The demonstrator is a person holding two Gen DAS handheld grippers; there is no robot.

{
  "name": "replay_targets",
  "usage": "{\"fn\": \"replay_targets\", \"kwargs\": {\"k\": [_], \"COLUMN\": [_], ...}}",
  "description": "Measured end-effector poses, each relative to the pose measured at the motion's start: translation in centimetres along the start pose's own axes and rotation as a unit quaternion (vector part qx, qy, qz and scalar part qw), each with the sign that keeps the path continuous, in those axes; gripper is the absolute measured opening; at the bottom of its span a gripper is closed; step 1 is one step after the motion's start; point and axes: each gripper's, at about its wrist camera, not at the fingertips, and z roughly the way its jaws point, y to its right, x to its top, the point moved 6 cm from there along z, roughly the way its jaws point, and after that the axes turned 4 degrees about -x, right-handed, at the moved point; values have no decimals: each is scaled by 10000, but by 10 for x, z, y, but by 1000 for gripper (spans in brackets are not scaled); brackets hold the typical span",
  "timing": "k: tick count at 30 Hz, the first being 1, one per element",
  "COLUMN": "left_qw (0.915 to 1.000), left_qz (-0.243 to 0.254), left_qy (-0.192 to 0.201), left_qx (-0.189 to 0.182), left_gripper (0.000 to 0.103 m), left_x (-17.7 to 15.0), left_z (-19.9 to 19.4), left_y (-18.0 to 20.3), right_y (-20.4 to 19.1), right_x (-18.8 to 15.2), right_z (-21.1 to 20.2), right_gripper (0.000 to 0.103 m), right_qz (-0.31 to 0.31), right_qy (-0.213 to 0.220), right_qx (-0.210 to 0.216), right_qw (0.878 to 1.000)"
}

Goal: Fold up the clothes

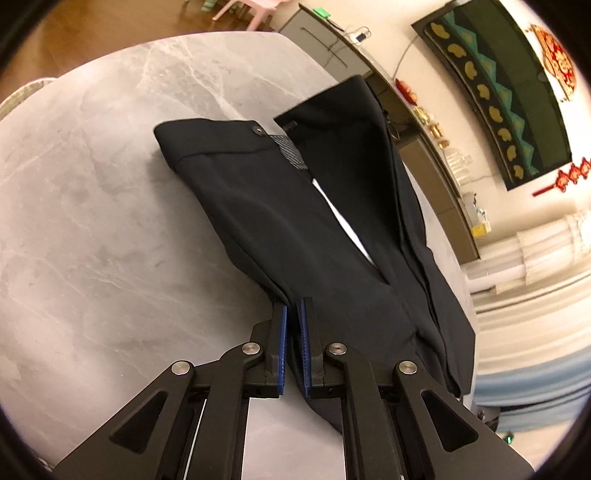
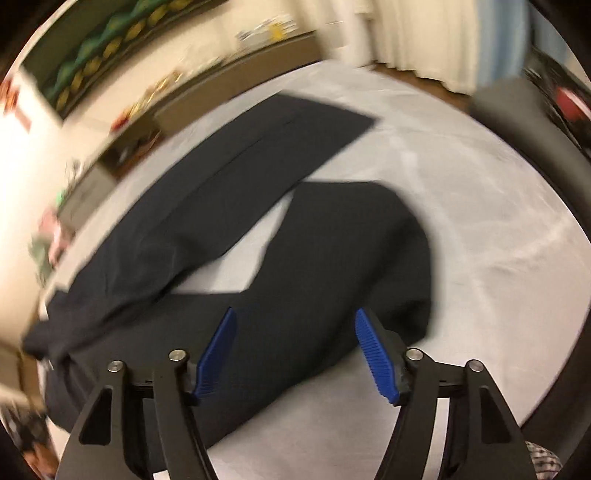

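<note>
Grey marble table (image 1: 92, 221), dark trousers (image 1: 258, 206), wood floor (image 1: 110, 18).

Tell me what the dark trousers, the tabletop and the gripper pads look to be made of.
Trousers: smooth woven suiting, dark navy or black, matte with soft sheen; striped lining shows at the waistband.
Tabletop: grey marble-look stone or sintered slab, pale veins, low sheen; which one is unclear.
Pads: blue ribbed rubber or soft plastic, matte.
</note>
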Motion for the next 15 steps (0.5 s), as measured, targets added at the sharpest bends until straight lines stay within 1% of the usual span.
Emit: {"fn": "replay_targets", "kwargs": {"k": [2,4,5,7,8,9,11,13,15], "left_qw": [10000,10000,9999,9997,9996,9996,9996,9996,9997], "left_qz": [60,80,108,171,206,206,205,173,91], "left_qy": [18,12,8,-2,-9,-4,6,122,141], "left_qx": [0,57,94,157,182,178,169,191,161], "left_gripper": [6,6,6,6,6,6,6,6,6], "left_x": [-1,0,-1,-2,-1,-1,1,3,5], "left_z": [-12,-9,-8,-7,-6,-6,-6,-12,-14], "left_y": [0,6,5,6,7,7,7,4,1], "right_y": [-25,-41,-45,-49,-51,-52,-52,-48,-45], "right_x": [3,6,9,17,21,24,37,53,67], "right_z": [21,42,48,52,53,53,44,1,-51], "right_gripper": [70,71,59,26,3,3,2,2,2], "right_qz": [-408,-674,-775,-953,-1041,-1120,-1106,-990,-887], "right_qy": [-108,-97,-62,23,66,103,255,829,1465], "right_qx": [-194,-588,-777,-1039,-1170,-1226,-1137,-888,-575], "right_qw": [9989,9959,9939,9900,9876,9861,9870,9876,9835]}}
